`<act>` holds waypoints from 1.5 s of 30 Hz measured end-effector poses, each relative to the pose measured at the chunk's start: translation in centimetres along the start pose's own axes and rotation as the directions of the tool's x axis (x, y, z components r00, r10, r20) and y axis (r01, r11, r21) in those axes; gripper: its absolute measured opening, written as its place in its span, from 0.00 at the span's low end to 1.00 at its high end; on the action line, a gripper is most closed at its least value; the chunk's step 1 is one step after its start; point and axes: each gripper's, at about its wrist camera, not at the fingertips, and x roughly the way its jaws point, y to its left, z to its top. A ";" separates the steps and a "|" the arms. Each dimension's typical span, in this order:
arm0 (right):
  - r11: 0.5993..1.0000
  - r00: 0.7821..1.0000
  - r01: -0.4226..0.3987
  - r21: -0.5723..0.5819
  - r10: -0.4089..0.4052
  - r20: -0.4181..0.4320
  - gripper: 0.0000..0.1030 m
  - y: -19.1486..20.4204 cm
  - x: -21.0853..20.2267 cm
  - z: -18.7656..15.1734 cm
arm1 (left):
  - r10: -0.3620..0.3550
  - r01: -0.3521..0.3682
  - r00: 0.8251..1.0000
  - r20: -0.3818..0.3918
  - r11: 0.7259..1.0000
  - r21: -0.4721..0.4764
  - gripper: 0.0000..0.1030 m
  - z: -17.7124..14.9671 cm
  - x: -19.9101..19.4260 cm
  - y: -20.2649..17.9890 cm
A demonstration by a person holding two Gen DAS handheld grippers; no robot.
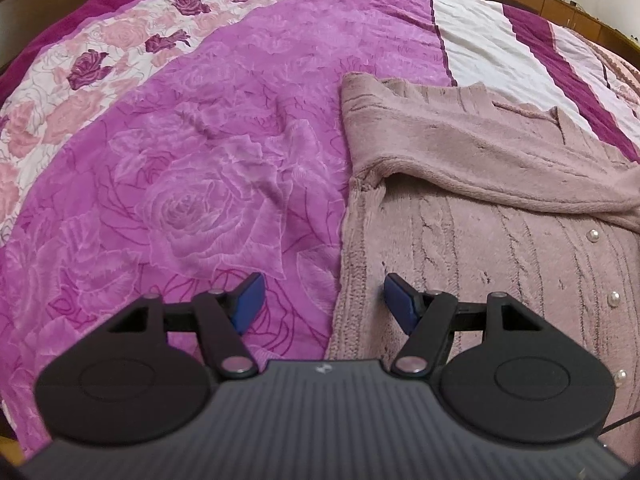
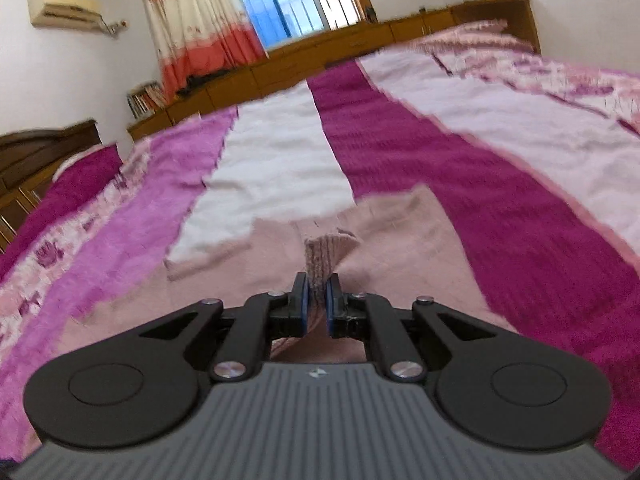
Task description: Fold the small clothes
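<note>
The right gripper (image 2: 315,300) is pinching a bunched fold of a dusty-pink knitted cardigan (image 1: 472,240), its blue pads nearly closed with only the cloth between them. The left gripper (image 1: 323,300) is hovering wide open and holding nothing, one fingertip over the cardigan's ribbed side edge, the other over the bed. The cardigan is lying flat on a magenta rose-patterned bedspread (image 1: 192,184), a sleeve (image 1: 460,148) folded across its chest and pearl buttons (image 1: 614,299) running down its front. To do this fold well, the right gripper is probably best carrying its pinch low and slowly across, while the left one is closing on the near edge to keep the cloth from dragging. The right view is blurring, so which part is being gripped is unclear.
</note>
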 end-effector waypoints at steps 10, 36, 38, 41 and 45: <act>0.995 0.997 0.038 0.090 -0.031 -0.074 0.47 -1.8 0.8 -0.4 | 0.006 -0.006 1.000 -0.001 1.000 0.012 0.65 -0.2 0.1 -0.2; 0.993 0.982 -0.091 -0.069 0.078 -0.172 0.66 -2.9 -4.7 0.3 | -0.044 0.045 0.998 -0.044 0.998 0.037 0.65 -1.5 -2.7 0.1; 0.992 0.975 -0.108 -0.065 0.093 -0.202 0.67 -3.8 -6.6 0.1 | -0.055 0.057 0.997 -0.053 0.998 0.036 0.65 -1.7 -3.2 0.3; 0.991 0.967 -0.120 -0.050 0.106 -0.232 0.68 -5.3 -9.6 -0.5 | -0.062 0.064 0.997 -0.053 0.996 0.054 0.65 -2.1 -4.3 0.4; 0.994 0.957 -0.106 -0.030 0.093 -0.274 0.68 -7.2 -13.0 -1.5 | -0.068 0.072 0.996 -0.055 0.994 0.084 0.65 -2.8 -5.4 0.3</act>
